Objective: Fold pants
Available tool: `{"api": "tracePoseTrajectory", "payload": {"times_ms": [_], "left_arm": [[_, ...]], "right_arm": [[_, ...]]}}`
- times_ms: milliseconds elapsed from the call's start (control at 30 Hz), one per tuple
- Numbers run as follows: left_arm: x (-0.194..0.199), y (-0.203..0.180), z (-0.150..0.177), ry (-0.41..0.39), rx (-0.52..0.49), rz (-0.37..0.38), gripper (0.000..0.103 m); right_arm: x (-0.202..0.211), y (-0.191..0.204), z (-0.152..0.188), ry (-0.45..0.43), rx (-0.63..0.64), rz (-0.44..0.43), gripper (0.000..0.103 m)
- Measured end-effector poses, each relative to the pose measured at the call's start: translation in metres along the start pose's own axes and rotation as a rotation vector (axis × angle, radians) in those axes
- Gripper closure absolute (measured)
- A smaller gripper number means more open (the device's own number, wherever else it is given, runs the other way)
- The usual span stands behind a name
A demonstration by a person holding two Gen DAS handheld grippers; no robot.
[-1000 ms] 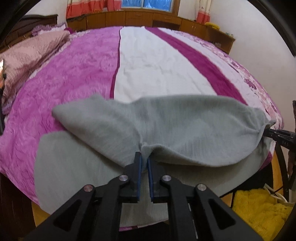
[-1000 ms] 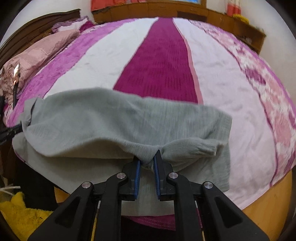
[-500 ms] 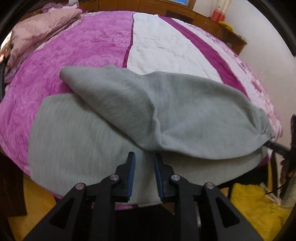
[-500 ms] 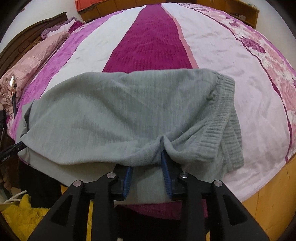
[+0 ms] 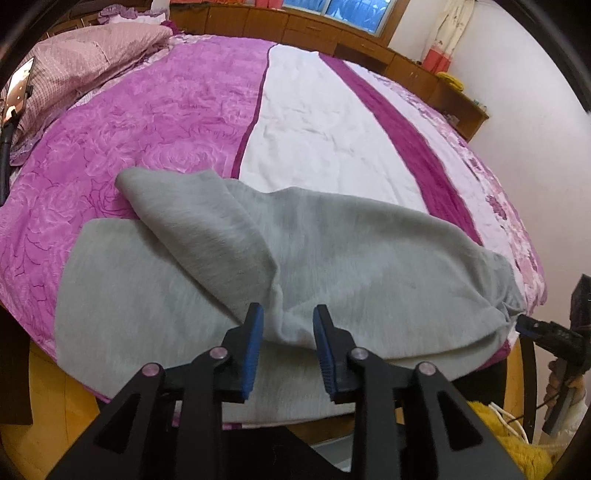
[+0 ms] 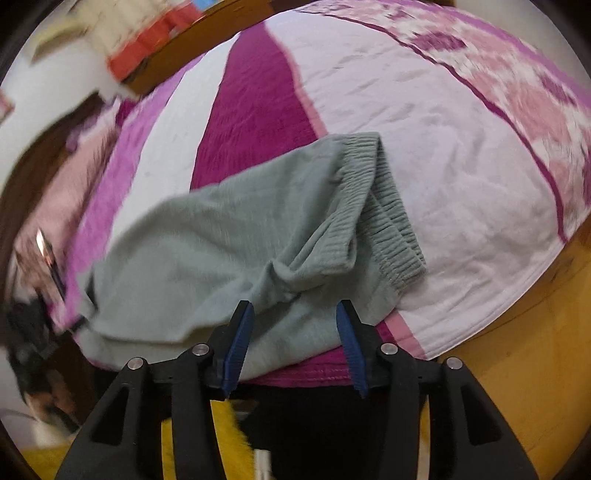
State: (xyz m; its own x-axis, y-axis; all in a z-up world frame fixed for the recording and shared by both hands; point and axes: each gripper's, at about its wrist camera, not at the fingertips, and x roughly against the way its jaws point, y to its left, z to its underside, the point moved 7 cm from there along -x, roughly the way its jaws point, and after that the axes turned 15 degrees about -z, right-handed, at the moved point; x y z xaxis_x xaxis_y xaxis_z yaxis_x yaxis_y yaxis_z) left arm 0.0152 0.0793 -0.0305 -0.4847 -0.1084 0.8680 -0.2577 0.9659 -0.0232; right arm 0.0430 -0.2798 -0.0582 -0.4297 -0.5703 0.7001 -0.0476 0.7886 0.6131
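Grey pants [image 5: 332, 258]: lying across the near end of the bed, folded over lengthwise, upper layer rumpled and off-square from the lower. Ribbed waistband [image 6: 384, 218] toward the right side; the lower layer's near edge runs along the mattress edge.

Bedspread [image 5: 177, 122]: magenta, white and floral stripes running away from the viewer; broad bare expanse beyond the pants. Pink pillows [image 5: 85, 62] at the far left corner. Wooden cabinets [image 5: 317, 26] along the far wall.

Bed frame [image 6: 517, 362]: wooden, showing below the spread at the near right corner. Yellow fluffy item [image 5: 517, 446] on the floor below the bed's edge, kind unclear.

Left gripper [image 5: 288, 328]: jaws partway apart and opening; a ridge of the upper fabric layer lies between the blue pads, which do not press on it.

Right gripper [image 6: 293, 321]: jaws wider apart, opening; the pants' near edge lies between the fingers, unpinched. This view is motion-blurred, so light contact cannot be ruled out.
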Motion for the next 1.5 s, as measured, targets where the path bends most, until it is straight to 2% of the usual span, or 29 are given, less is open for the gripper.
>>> {"api": "tracePoseTrajectory", "payload": {"times_ms": [167,333,567,600,633,700,733,767,833,967,1100,1267,1400,1500], "left_arm": [[-0.021,-0.002,0.003,0.038,-0.005,-0.034,0.074],[-0.033,0.002,0.008,0.057,0.014,-0.036,0.074],[-0.035,0.003,0.009,0.053,0.027,-0.033,0.074],[-0.035,0.004,0.009,0.052,0.033,-0.028,0.075],[-0.034,0.005,0.009,0.051,0.04,-0.021,0.082],[-0.032,0.007,0.009,0.052,0.051,-0.009,0.091],[-0.03,0.008,0.009,0.049,0.058,-0.003,0.094],[-0.025,0.01,0.008,0.041,0.068,0.009,0.094],[-0.015,0.01,0.005,0.019,0.069,0.019,0.095],[0.013,0.01,0.004,-0.027,0.058,0.025,0.095],[0.034,0.008,0.013,-0.041,0.031,0.045,0.095],[0.022,0.006,0.034,0.018,-0.002,0.043,0.095],[0.0,0.01,0.046,0.109,0.031,0.058,0.095],[-0.007,0.009,0.05,0.132,0.016,0.054,0.094]], "right_arm": [[-0.008,-0.003,-0.012,-0.047,-0.096,-0.055,0.063],[-0.025,-0.017,-0.017,-0.047,-0.163,-0.027,0.063],[-0.032,-0.03,-0.013,-0.06,-0.204,-0.057,0.063],[-0.031,-0.03,-0.013,-0.062,-0.205,-0.058,0.063],[-0.029,-0.03,-0.012,-0.065,-0.207,-0.059,0.064],[-0.025,-0.03,-0.012,-0.079,-0.209,-0.06,0.073],[-0.023,-0.029,-0.013,-0.087,-0.205,-0.06,0.082],[-0.021,-0.028,-0.014,-0.092,-0.201,-0.062,0.089],[-0.014,-0.027,-0.016,-0.103,-0.195,-0.068,0.096],[0.011,-0.02,-0.025,-0.155,-0.139,-0.061,0.102],[0.034,-0.018,-0.03,-0.187,-0.104,-0.054,0.103],[0.049,-0.031,-0.024,-0.202,-0.117,-0.037,0.103],[0.039,-0.042,-0.016,-0.171,-0.131,-0.006,0.103],[0.028,-0.05,-0.012,-0.153,-0.135,0.022,0.103]]}}
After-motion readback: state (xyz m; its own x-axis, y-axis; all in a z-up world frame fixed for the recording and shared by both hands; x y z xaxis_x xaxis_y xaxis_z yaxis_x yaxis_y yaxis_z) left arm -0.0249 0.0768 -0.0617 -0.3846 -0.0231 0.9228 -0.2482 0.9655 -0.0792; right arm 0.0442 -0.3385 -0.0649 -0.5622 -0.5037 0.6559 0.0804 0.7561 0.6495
